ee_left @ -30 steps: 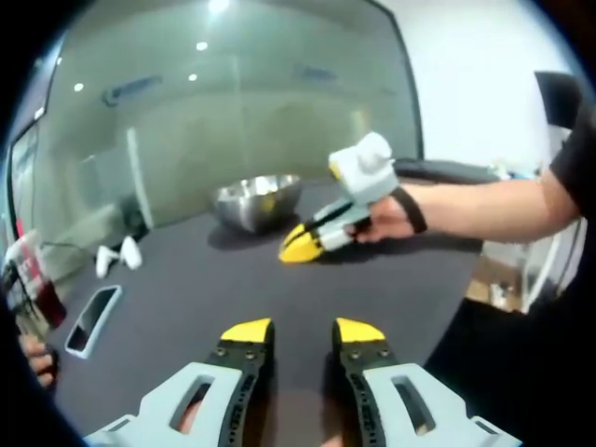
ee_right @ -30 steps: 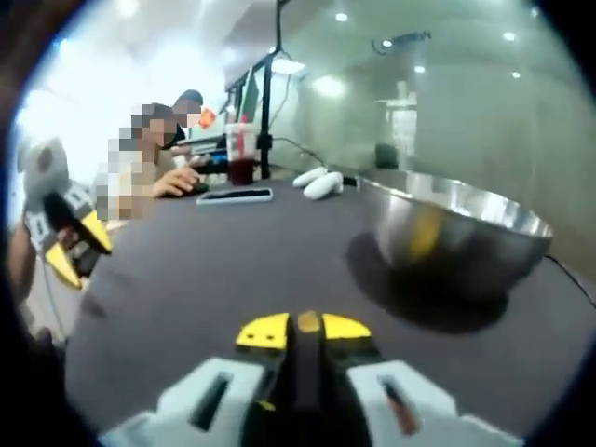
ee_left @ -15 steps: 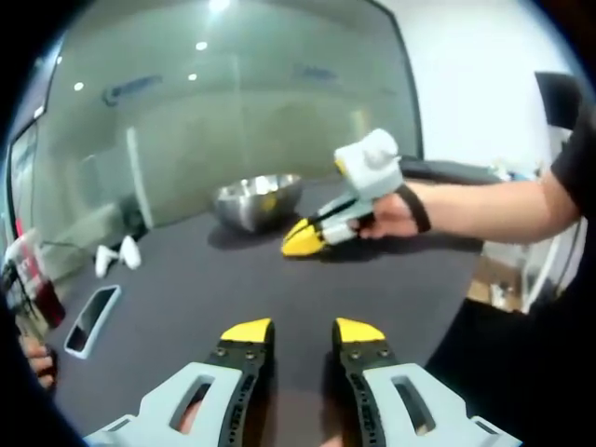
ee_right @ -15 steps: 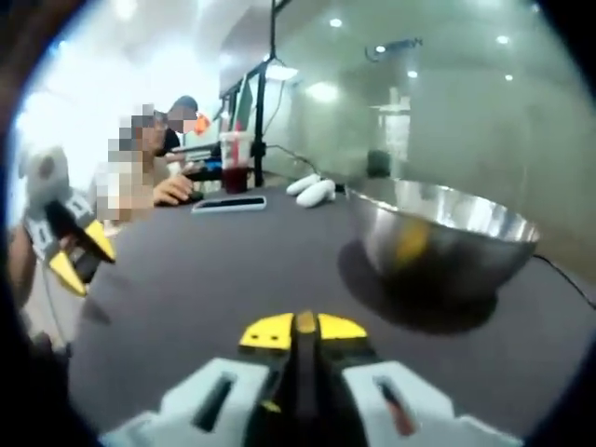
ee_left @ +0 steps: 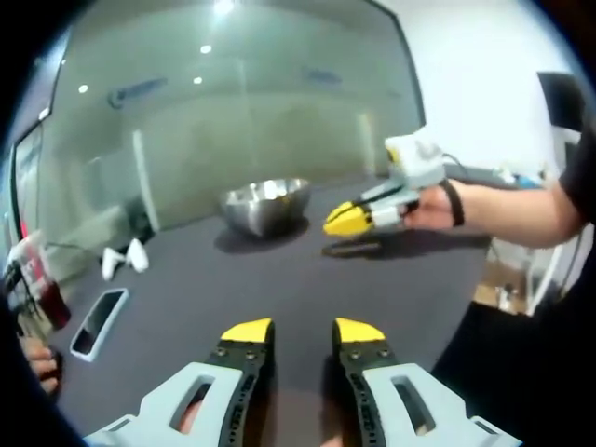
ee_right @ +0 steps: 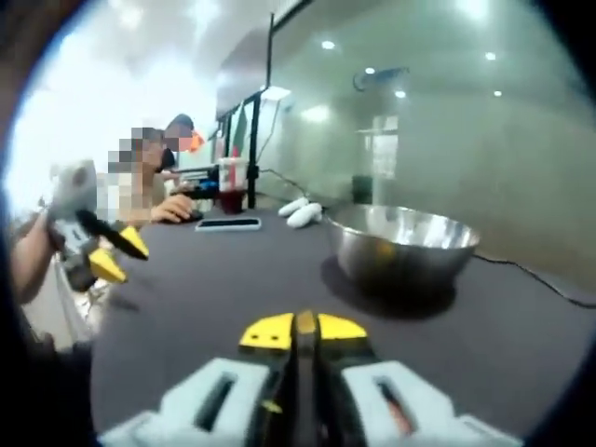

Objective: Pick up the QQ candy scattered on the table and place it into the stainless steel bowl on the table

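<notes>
The stainless steel bowl (ee_right: 402, 246) is seen ahead-right of the clenched right hand-held gripper (ee_right: 303, 329); the left hand-held gripper (ee_left: 303, 331) is held released.

- An office or meeting room, by the look of it: a long frosted glass partition wall (ee_left: 233, 140) runs along the far side, reflecting recessed ceiling spotlights (ee_right: 326, 45).
- A wide dark grey tabletop (ee_left: 279, 279) carries a smartphone lying flat (ee_left: 98, 321) and a clear plastic cup of dark red drink (ee_right: 231, 186).
- A person sits at the tabletop's far left end (ee_right: 154, 191).
</notes>
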`<state>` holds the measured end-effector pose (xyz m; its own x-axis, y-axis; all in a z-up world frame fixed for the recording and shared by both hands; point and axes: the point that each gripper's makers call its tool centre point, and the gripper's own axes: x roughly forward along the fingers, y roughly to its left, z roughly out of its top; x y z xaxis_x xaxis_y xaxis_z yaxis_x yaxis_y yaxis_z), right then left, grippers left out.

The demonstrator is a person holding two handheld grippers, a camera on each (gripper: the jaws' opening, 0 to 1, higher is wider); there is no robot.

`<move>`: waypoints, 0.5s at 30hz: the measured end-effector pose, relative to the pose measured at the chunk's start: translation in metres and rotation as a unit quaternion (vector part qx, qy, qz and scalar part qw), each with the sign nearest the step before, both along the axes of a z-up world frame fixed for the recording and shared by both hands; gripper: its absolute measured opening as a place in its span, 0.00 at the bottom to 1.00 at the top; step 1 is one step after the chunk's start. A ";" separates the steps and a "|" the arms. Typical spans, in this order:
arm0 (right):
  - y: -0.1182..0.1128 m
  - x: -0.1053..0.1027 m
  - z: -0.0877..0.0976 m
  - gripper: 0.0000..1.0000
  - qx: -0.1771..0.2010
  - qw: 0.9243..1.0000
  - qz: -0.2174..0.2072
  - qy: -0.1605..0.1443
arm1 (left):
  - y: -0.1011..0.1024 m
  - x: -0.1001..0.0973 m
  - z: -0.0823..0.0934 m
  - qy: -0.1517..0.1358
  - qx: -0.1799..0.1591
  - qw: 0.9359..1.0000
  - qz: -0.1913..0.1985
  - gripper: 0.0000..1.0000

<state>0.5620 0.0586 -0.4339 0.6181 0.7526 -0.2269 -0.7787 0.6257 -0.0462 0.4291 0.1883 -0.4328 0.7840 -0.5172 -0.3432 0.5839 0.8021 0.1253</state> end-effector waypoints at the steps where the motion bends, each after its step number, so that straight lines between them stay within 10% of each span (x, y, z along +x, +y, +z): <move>1: -0.004 -0.001 0.001 0.09 0.000 1.000 -0.003 -0.002 | -0.001 0.000 0.000 -0.001 0.001 1.000 0.000 0.27; 15: -0.012 0.011 0.029 0.09 0.011 0.999 -0.024 -0.029 | -0.014 -0.001 0.007 -0.007 0.000 1.000 -0.012 0.27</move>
<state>0.5735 0.0462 -0.4051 0.6655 0.7263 -0.1723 -0.7441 0.6637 -0.0761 0.4280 0.1738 -0.4263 0.7766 -0.5352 -0.3323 0.6005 0.7883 0.1337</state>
